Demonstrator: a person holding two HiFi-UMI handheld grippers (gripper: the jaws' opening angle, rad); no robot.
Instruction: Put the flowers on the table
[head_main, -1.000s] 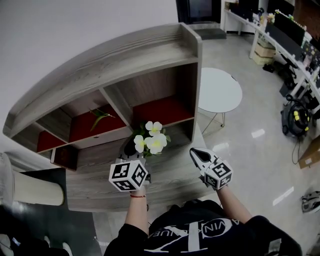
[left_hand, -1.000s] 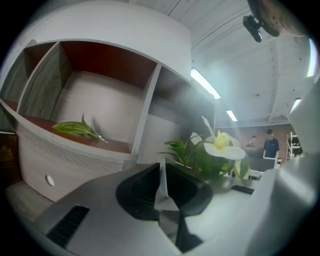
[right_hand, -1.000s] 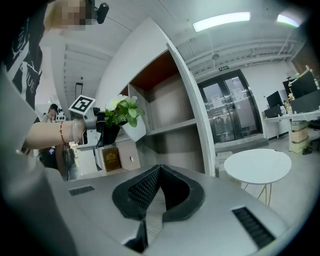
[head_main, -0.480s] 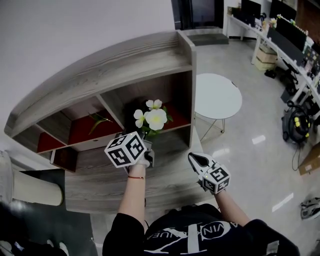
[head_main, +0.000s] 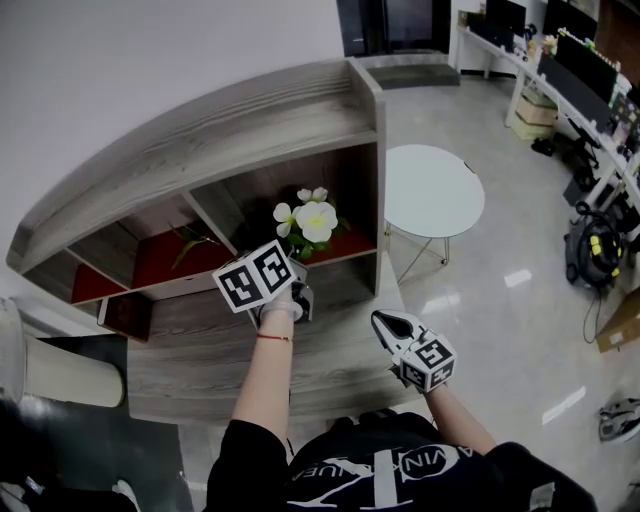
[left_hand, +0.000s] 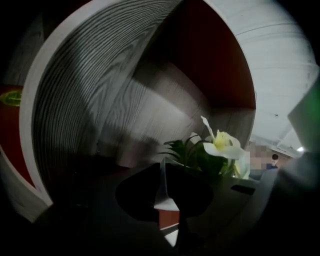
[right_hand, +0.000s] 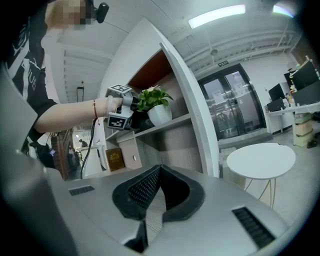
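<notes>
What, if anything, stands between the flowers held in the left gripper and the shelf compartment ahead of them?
Nothing visible: the flowers, held by the left gripper, face the open right compartment, whose red floor looks bare.

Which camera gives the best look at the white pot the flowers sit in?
The right gripper view: it shows the white pot from the side, held by the left gripper. The head view shows only the flowers; the left gripper view shows blooms and a sliver of rim.

L gripper (head_main: 296, 298) w/ flowers (head_main: 312, 218) moved fwd toward shelf (head_main: 200, 150) rt compartment; wrist rolled.
</notes>
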